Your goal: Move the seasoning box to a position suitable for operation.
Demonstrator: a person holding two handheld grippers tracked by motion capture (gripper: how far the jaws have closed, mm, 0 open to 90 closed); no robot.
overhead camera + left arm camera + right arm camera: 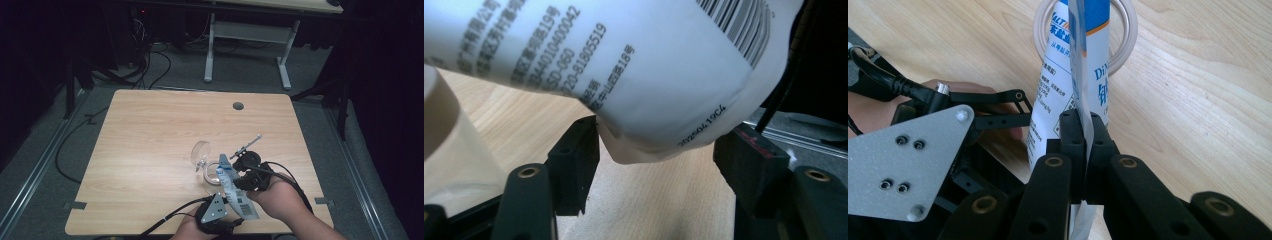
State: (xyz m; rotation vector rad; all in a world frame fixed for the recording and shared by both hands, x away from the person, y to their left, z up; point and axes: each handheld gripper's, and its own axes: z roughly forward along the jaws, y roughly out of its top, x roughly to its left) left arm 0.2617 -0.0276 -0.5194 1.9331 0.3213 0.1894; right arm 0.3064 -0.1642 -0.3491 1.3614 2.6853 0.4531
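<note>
Your table [150,150] has a pale wood-grain top with a smooth, matt finish. The pouch [234,192] looks like thin white plastic film, slightly glossy and creased, printed with blue panels and black text; its flat sealed edge shows in your right gripper view. The cup [201,155] lying on its side is clear, shiny plastic, and the ring [1126,40] under the pouch is translucent whitish plastic. Your right gripper [1083,135] is matt black plastic with brass-coloured inserts. Your left gripper [659,165] has the same matt black plastic, and its plate [903,165] is dull grey metal with a finely grained surface.
</note>
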